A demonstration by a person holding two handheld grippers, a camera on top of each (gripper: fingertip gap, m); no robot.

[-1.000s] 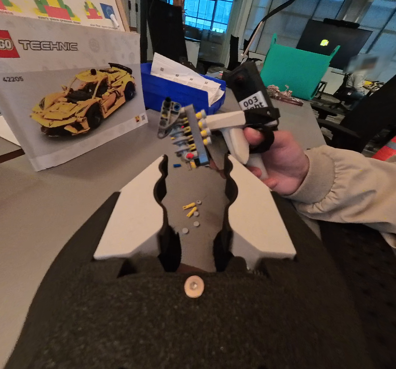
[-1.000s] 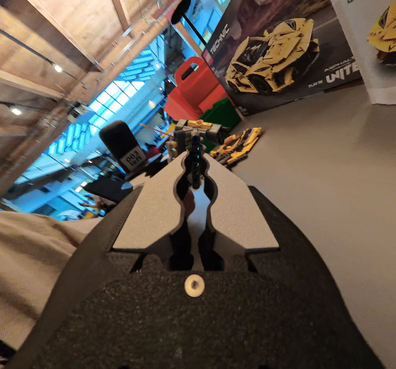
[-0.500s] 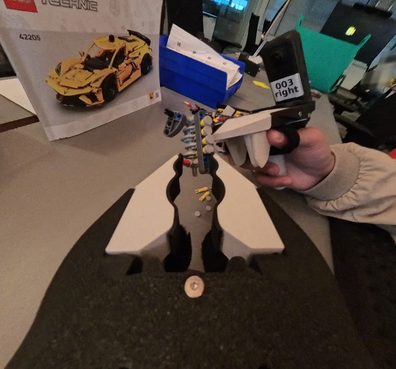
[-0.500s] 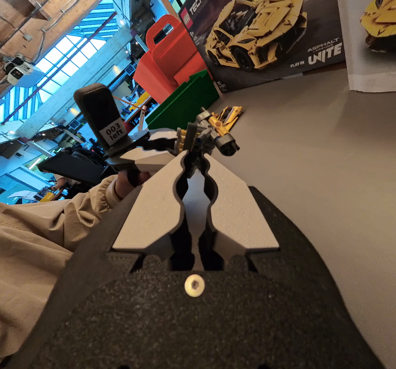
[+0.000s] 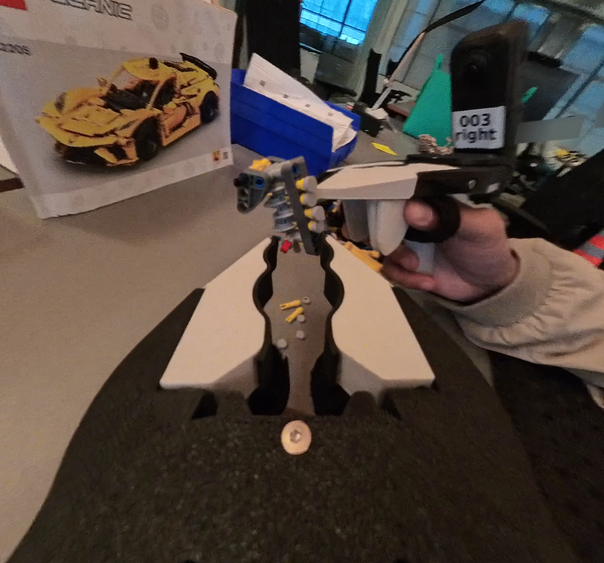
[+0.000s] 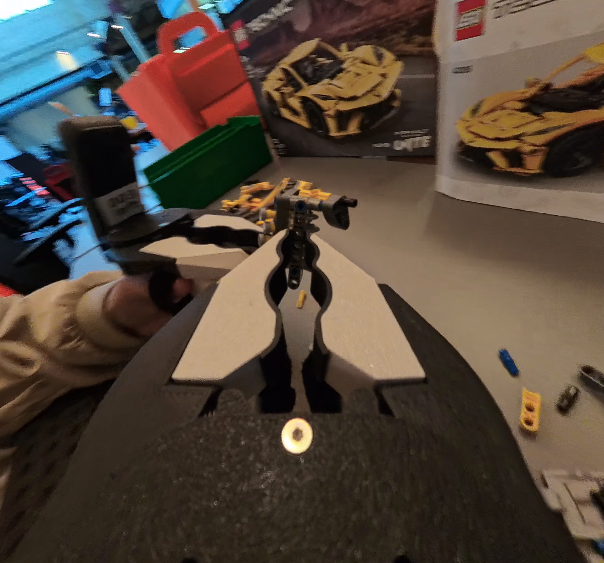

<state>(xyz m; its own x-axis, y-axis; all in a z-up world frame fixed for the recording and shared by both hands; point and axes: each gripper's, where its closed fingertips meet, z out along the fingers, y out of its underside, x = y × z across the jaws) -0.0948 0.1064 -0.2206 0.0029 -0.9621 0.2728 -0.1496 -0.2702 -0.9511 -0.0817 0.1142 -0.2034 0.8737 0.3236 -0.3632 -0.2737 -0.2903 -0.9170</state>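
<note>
A small grey brick assembly [image 5: 281, 194] with a coil spring, yellow and tan pins and blue pins hangs above the grey table [image 5: 98, 286]. My left gripper [image 5: 297, 245] is shut on its lower end: one fingertip [image 5: 327, 247] meets the grey beam, the other sits by a red pin. My right gripper [image 6: 295, 237] is shut on the dark beam of the same assembly [image 6: 310, 207]. In the left wrist view the right gripper [image 5: 318, 188] comes in level from the right, held by a hand. In the right wrist view the left gripper [image 6: 258, 230] reaches the assembly from the left.
An instruction booklet with a yellow car [image 5: 114, 106] and a blue bin of papers [image 5: 277, 122] stand behind. A car box [image 6: 343, 90], a red bin [image 6: 196, 73], a green bin [image 6: 209, 162] and a pile of yellow parts [image 6: 255, 194] lie beyond. Loose small parts [image 5: 294, 312] [image 6: 529, 410] lie on the table.
My left jaws narrowed from wide open onto the assembly's lower end and stayed there. The right gripper levelled out and lowered, still holding the assembly, which turned more upright.
</note>
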